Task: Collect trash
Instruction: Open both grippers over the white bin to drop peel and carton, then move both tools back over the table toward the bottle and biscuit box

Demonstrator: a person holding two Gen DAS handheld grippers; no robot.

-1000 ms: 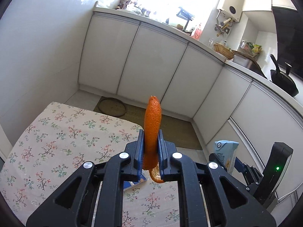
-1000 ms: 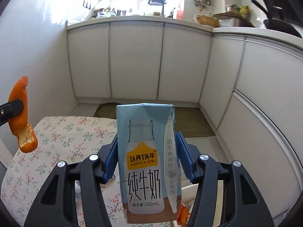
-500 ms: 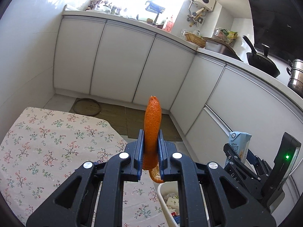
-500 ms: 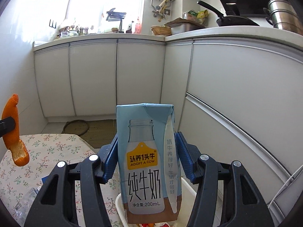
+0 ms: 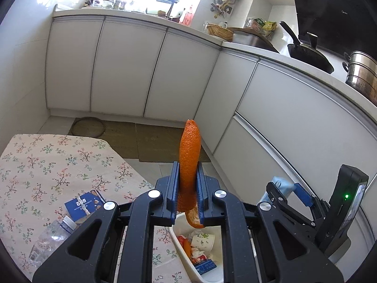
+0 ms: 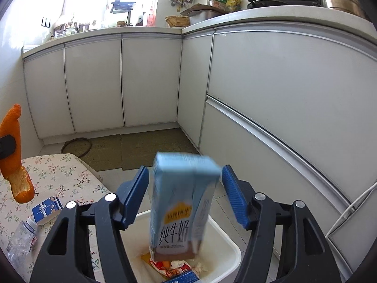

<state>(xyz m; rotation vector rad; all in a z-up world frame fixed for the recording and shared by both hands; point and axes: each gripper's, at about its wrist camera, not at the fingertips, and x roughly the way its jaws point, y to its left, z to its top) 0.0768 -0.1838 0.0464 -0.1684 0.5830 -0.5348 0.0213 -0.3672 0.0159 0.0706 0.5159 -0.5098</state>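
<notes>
My left gripper (image 5: 186, 176) is shut on an orange peel (image 5: 189, 155) and holds it above the near edge of a white trash bin (image 5: 181, 220). The peel also shows at the left of the right wrist view (image 6: 14, 155). My right gripper (image 6: 186, 184) is open above the bin (image 6: 232, 247). The blue milk carton (image 6: 181, 202) sits blurred between its jaws, free of both pads, its base just over the trash in the bin. The right gripper also shows in the left wrist view (image 5: 286, 189).
A table with a floral cloth (image 5: 47, 165) stands to the left, with a blue box (image 5: 82, 206) and a crushed clear plastic bottle (image 5: 51, 238) on it. White kitchen cabinets (image 5: 294, 122) curve round behind and to the right. Brown mats (image 6: 146, 146) lie on the floor.
Both grippers have swung right, from over the table to over the bin. My right gripper has opened and the milk carton has dropped from its pads towards the bin.
</notes>
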